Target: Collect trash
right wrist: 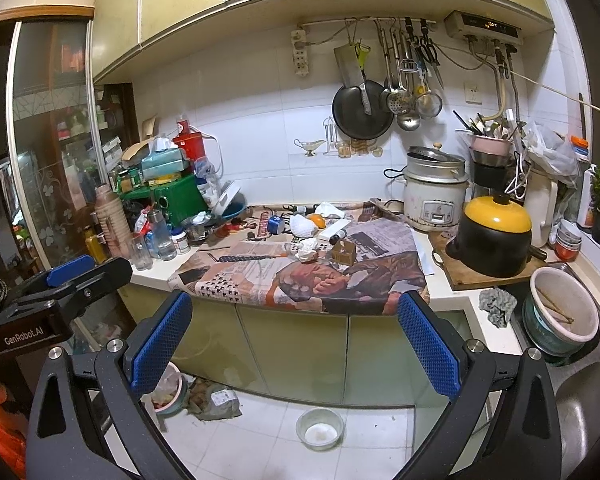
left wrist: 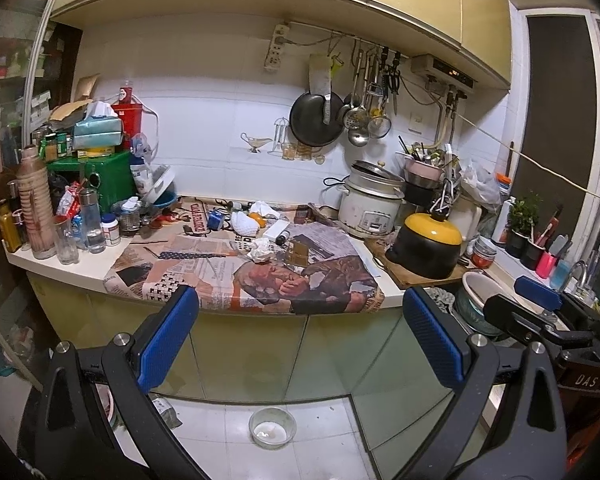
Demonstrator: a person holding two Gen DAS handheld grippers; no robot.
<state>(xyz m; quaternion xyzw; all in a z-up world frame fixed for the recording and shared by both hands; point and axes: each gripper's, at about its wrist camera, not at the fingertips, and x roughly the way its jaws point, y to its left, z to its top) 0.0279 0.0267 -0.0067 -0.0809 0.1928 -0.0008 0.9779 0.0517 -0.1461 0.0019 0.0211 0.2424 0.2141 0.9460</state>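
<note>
Newspaper-covered counter (left wrist: 204, 276) holds crumpled tissue (left wrist: 260, 249) (partly hidden); left tool (left wrist: 300, 340) and right tool (right wrist: 296, 340) gape empty

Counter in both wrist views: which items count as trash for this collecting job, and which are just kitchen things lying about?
Likely trash, judged by looks:
- crumpled white paper
- crumpled tissue farther back

Just lying about:
- rice cooker
- black pot with yellow lid
- orange
- hanging wok

Left gripper and right gripper are both open, holding nothing.
</note>
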